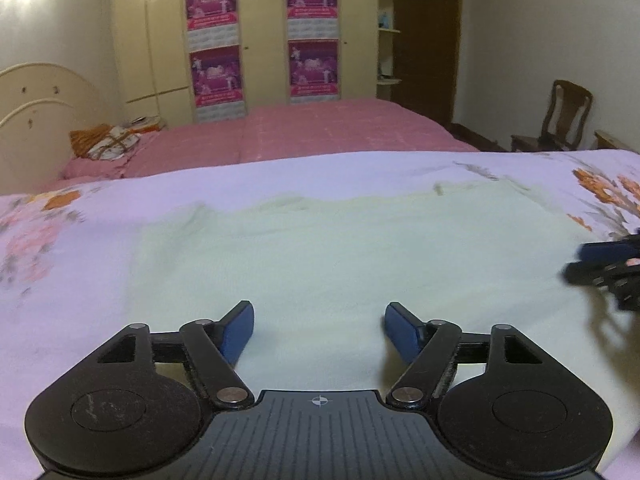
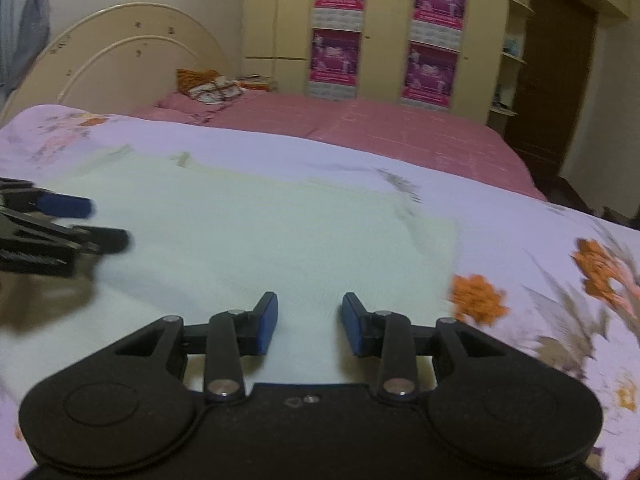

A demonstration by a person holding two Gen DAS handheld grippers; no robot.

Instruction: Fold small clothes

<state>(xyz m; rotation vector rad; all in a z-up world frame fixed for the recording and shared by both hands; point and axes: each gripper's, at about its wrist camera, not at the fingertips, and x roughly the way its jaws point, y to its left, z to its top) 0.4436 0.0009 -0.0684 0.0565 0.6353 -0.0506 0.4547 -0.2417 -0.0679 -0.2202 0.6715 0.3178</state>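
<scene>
Your left gripper [image 1: 319,330] & right gripper [image 2: 309,322]: both released, nothing between pads, over pale garment [image 1: 340,248] on floral sheet [image 1: 72,280].

left gripper [image 1: 319,330]: jaws wide apart, nothing between the blue pads, pointing forward and downward | right gripper [image 2: 309,322]: jaws partly apart, nothing gripped, tilted downward likewise; each gripper's tip shows at the side edge of the other's view
</scene>
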